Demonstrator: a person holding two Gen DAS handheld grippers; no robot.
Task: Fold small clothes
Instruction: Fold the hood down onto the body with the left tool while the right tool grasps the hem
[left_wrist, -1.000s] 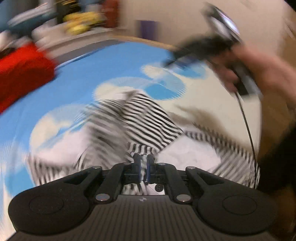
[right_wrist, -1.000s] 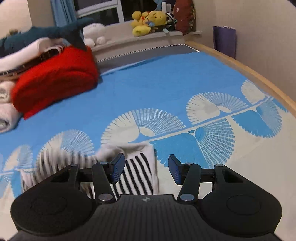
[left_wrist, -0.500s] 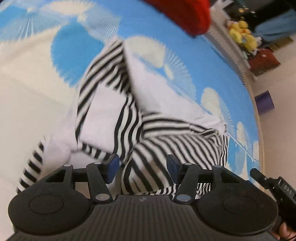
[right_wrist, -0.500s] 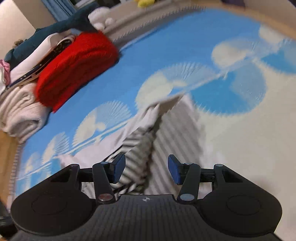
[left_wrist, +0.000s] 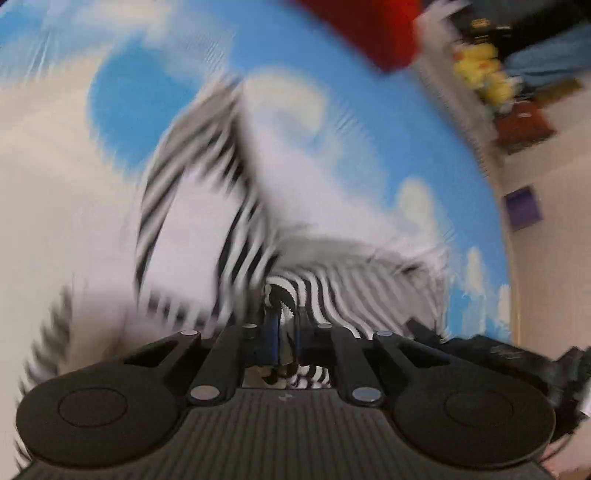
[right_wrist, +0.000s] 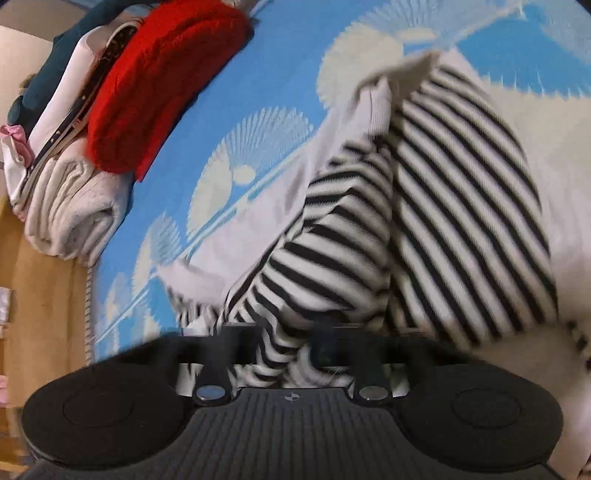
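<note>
The black-and-white striped garment (right_wrist: 436, 206) lies rumpled on the blue and white patterned bedspread (right_wrist: 229, 122), part of it bunched up toward both tools. The left gripper (left_wrist: 283, 332) is closing its jaws, and a fold of the striped cloth sits pinched between them; that view is badly smeared, so the exact part gripped cannot be told. The right gripper (right_wrist: 286, 350) is clenched on another bunch of the same garment, which rises between its fingers. At the far side of the bed a red folded item (right_wrist: 155, 85) rests against a stack of pale folded clothes (right_wrist: 70, 206).
</note>
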